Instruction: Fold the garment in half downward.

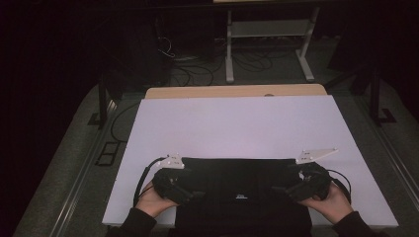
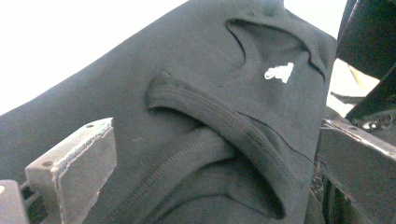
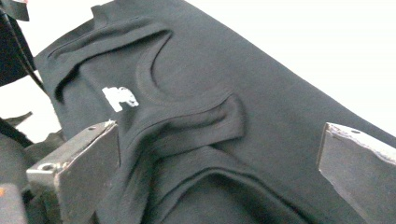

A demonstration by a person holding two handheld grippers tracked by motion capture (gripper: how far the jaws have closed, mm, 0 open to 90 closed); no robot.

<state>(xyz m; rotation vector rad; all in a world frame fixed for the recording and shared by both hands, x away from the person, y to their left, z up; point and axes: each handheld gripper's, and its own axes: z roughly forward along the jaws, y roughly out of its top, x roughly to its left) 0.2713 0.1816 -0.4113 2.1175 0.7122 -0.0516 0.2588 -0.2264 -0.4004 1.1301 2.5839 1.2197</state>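
Garment: I saw a black T-shirt [image 1: 237, 190] lying flat at the near edge of the white board [image 1: 237, 123], its lower part hanging past that edge toward me.
Neckline: in the left gripper view the collar [image 2: 219, 121] was rumpled into raised folds, with a small white label [image 2: 279, 73] just inside it; the right gripper view showed the same label [image 3: 119, 98] beside the curved collar band.
Left gripper: I had the left gripper [image 1: 195, 193] in my left hand [image 1: 150, 201] at the shirt's left side, pointing inward. Its jaws stood wide apart over the cloth, nothing between them that I could see pinched.
Right gripper: the right gripper [image 1: 280, 189] sat in my right hand [image 1: 330, 201] at the shirt's right side, facing the other one. Its jaws were likewise spread, the folded collar lying in the gap between them.
Contact: I could not tell whether either jaw tip touched the fabric.
Surroundings: a wooden table edge [image 1: 237, 91] showed beyond the board; cables [image 1: 197, 69] lay on the dark floor.
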